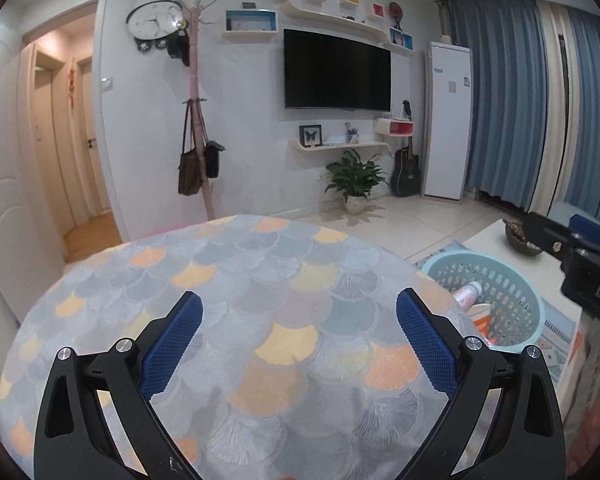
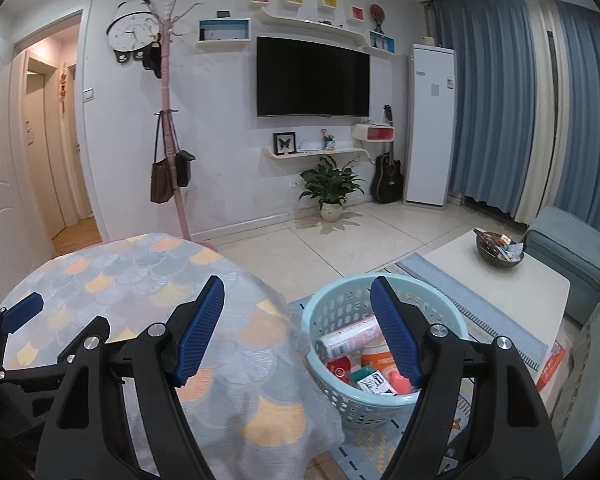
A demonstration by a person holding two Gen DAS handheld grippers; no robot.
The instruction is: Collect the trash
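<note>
A light blue plastic basket [image 2: 328, 312] stands on the rug to the right of the round table. It holds several pieces of trash: a pink-and-white tube [image 2: 350, 338], an orange-labelled cup [image 2: 376, 358] and small cartons [image 2: 374, 384]. My right gripper [image 2: 298, 320] hovers open over the table's right edge and the basket, nothing between its blue pads. My left gripper [image 1: 300, 336] is open above the tablecloth [image 1: 260, 288], also with nothing in it. In the left wrist view the basket [image 1: 512, 284] shows at the right, with part of the right gripper's body [image 1: 580, 256] above it.
A low white coffee table [image 2: 500, 292] with a dark bowl of small items [image 2: 498, 250] stands right of the basket. Blue seats [image 2: 572, 248] lie beyond it. A potted plant [image 2: 331, 188], guitar, coat stand and wall TV are at the far wall.
</note>
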